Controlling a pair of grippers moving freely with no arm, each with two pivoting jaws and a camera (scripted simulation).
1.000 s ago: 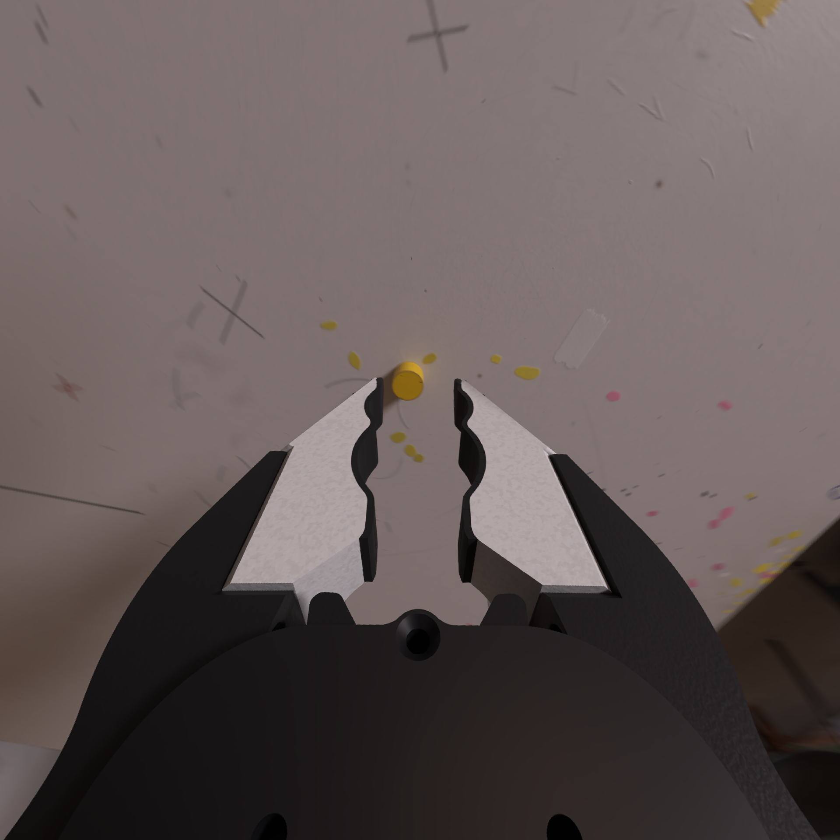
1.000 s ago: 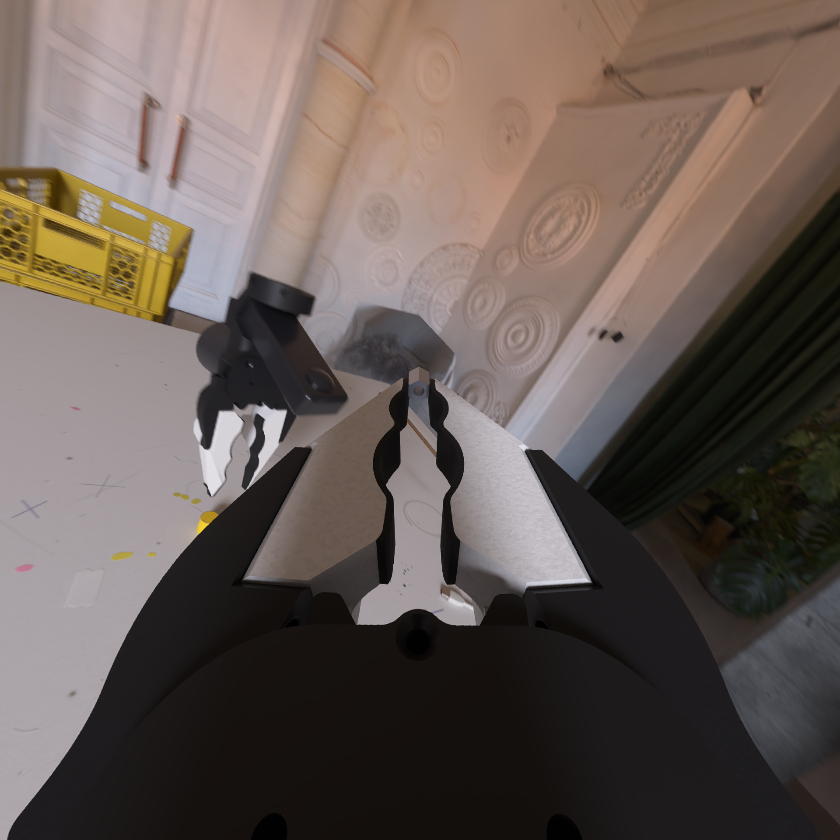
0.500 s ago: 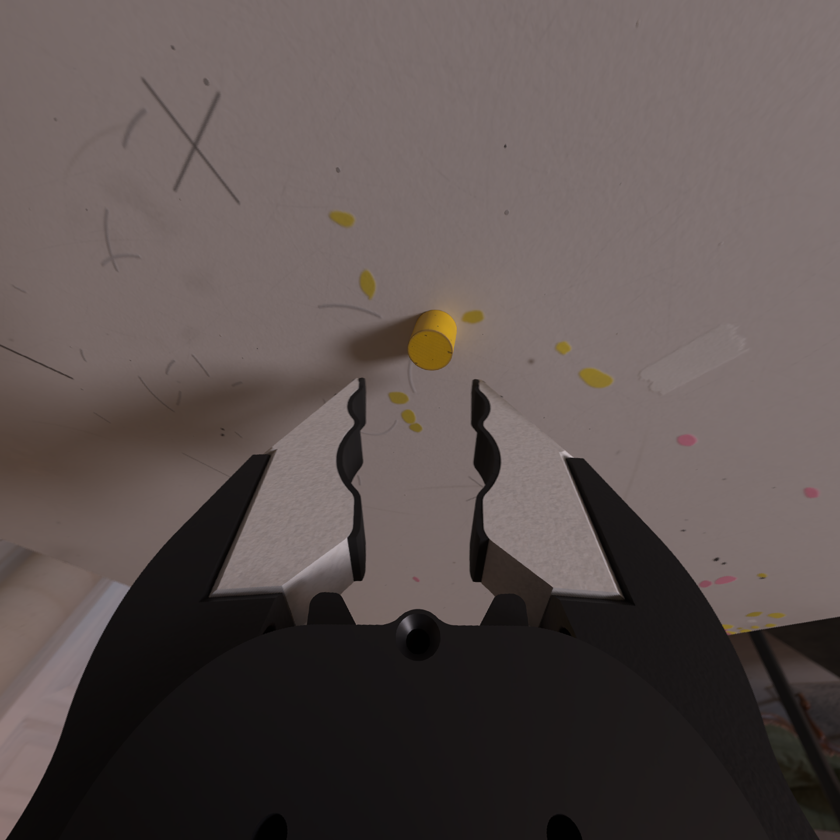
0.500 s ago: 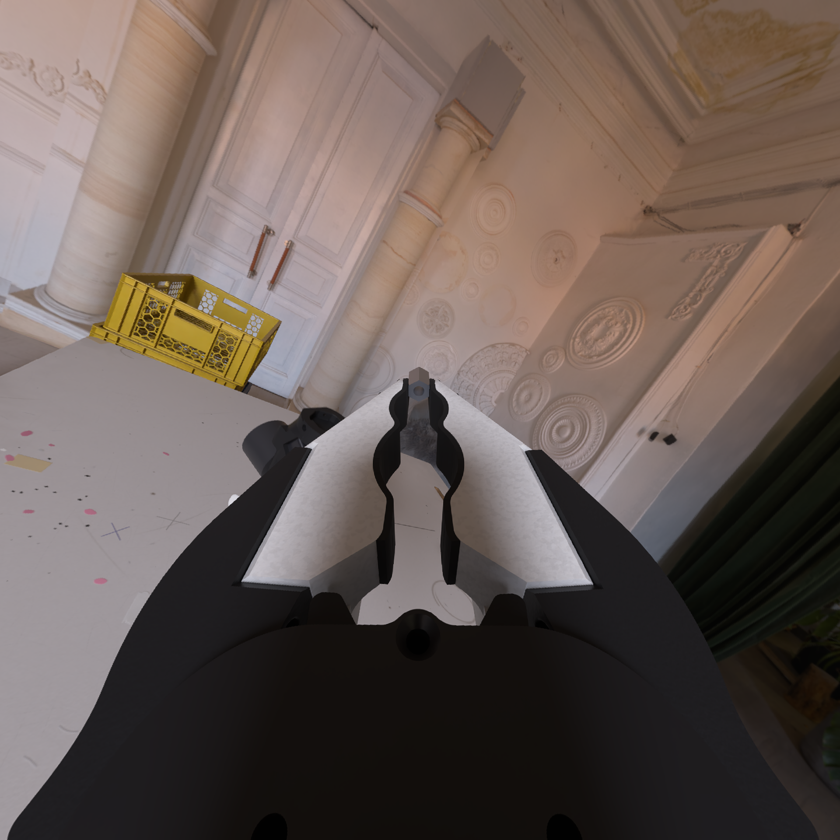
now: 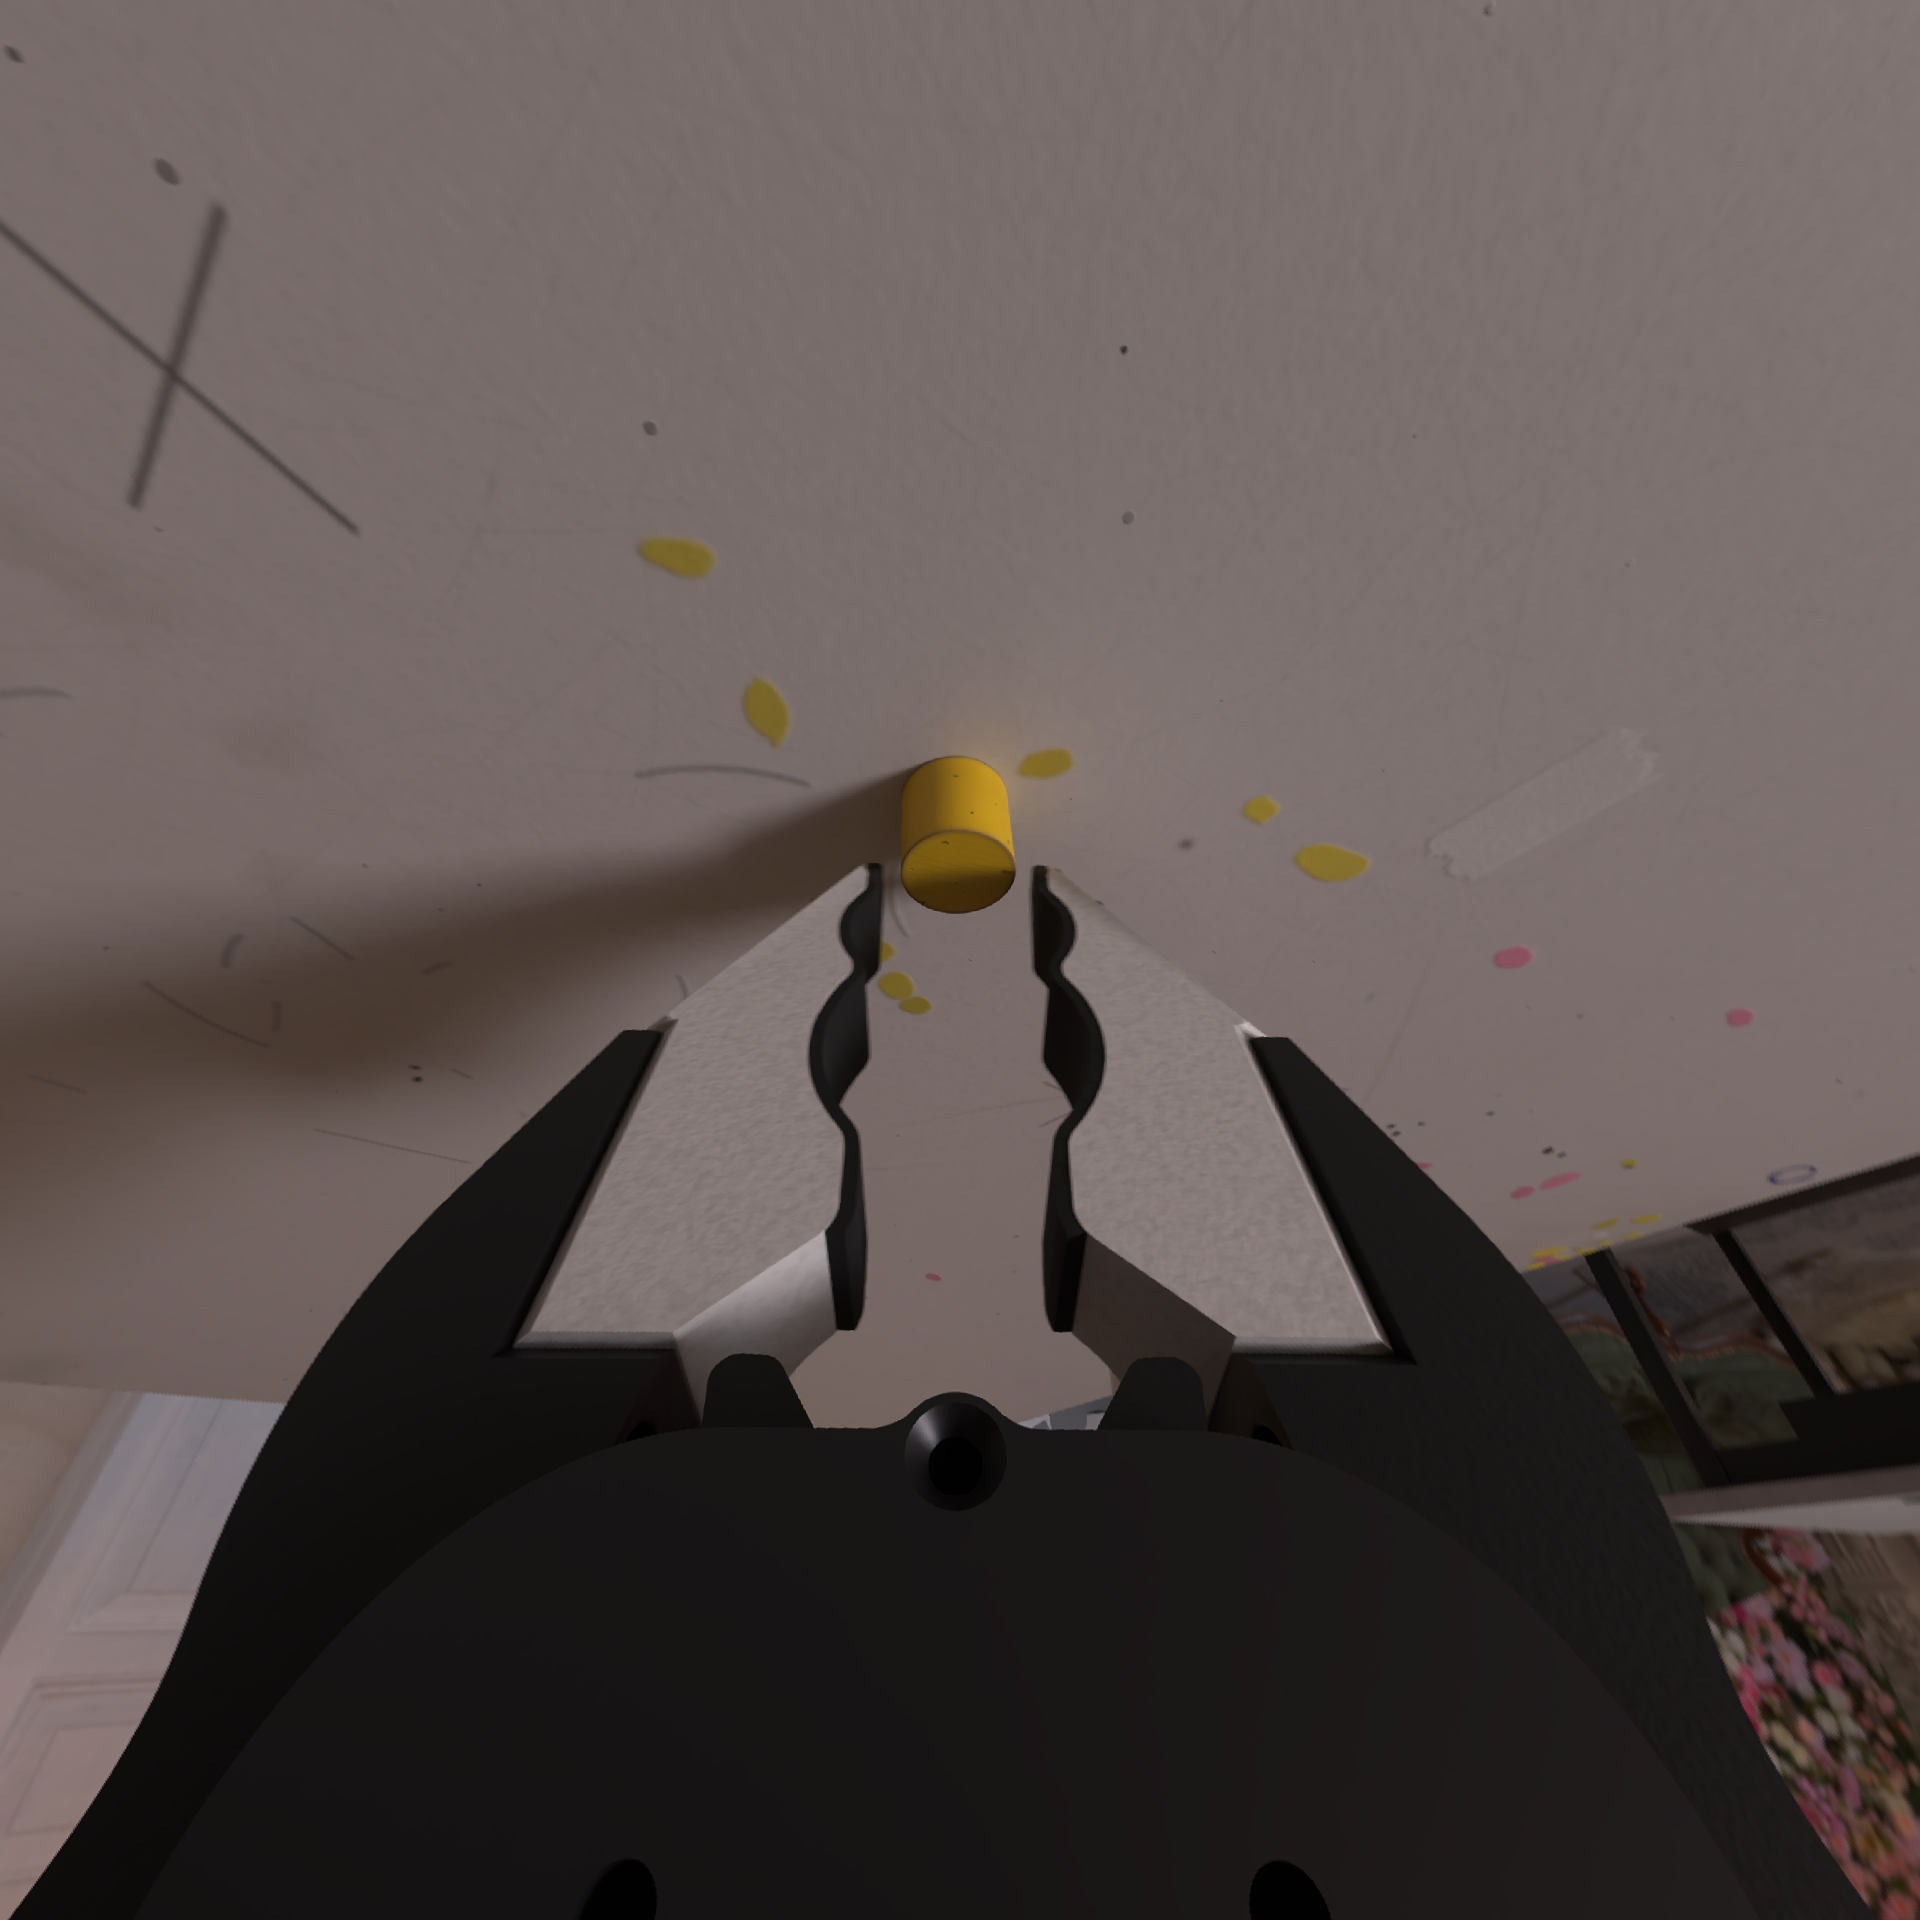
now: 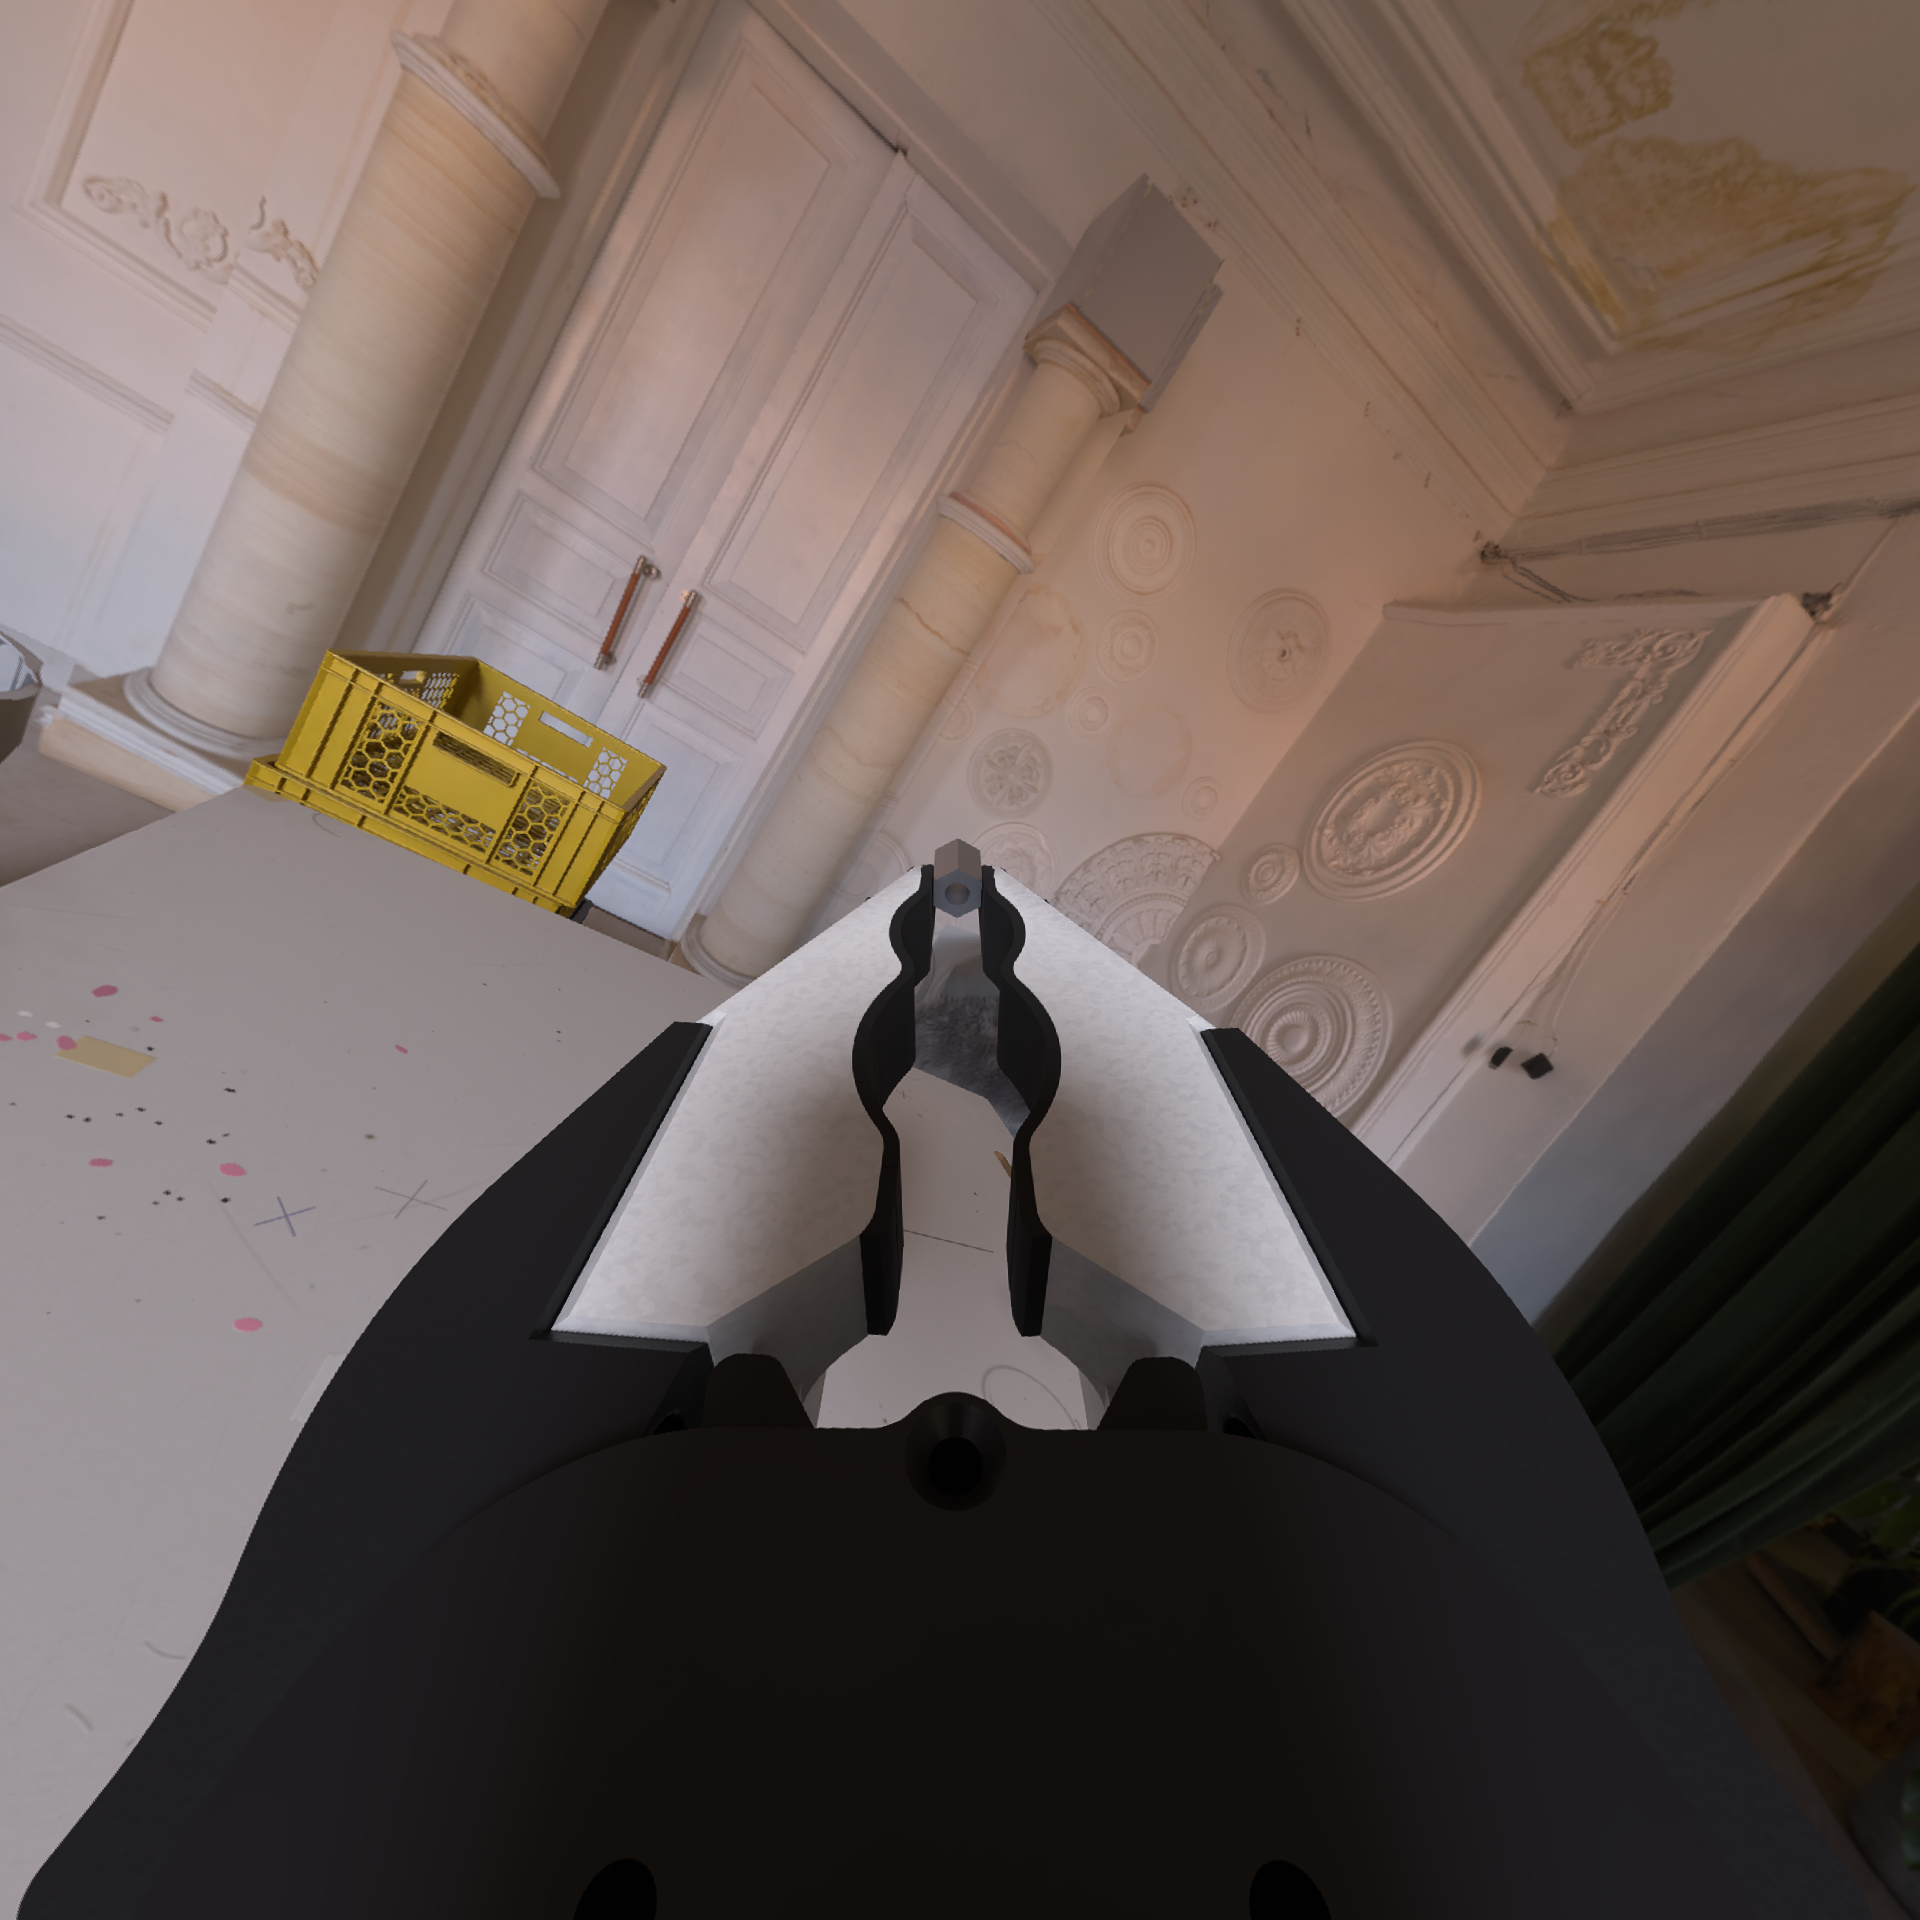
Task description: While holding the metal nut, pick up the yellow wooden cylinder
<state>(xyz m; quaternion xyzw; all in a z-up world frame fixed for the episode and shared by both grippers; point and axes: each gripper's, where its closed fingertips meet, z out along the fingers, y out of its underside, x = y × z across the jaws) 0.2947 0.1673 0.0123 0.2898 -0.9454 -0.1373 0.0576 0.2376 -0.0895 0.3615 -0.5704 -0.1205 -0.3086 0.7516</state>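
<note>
The yellow wooden cylinder (image 5: 957,848) stands on the pale table (image 5: 1143,312), just beyond my left gripper's tips. My left gripper (image 5: 956,871) is open and empty, with the cylinder's near end level with the gap between the fingertips and touching neither. In the right wrist view my right gripper (image 6: 957,871) is shut on the small grey metal nut (image 6: 957,879), pinched at the fingertips and held up above the table, pointing at the room's wall.
A yellow plastic crate (image 6: 457,774) stands at the table's far edge. Paint spots, pencil crosses and a strip of tape (image 5: 1543,805) mark the tabletop. The table's edge (image 5: 1766,1195) shows at the lower right of the left wrist view.
My left gripper has moved closer to the cylinder, which now sits at the fingertips. My right gripper has tilted upward with the nut; the left gripper has dropped out of its view.
</note>
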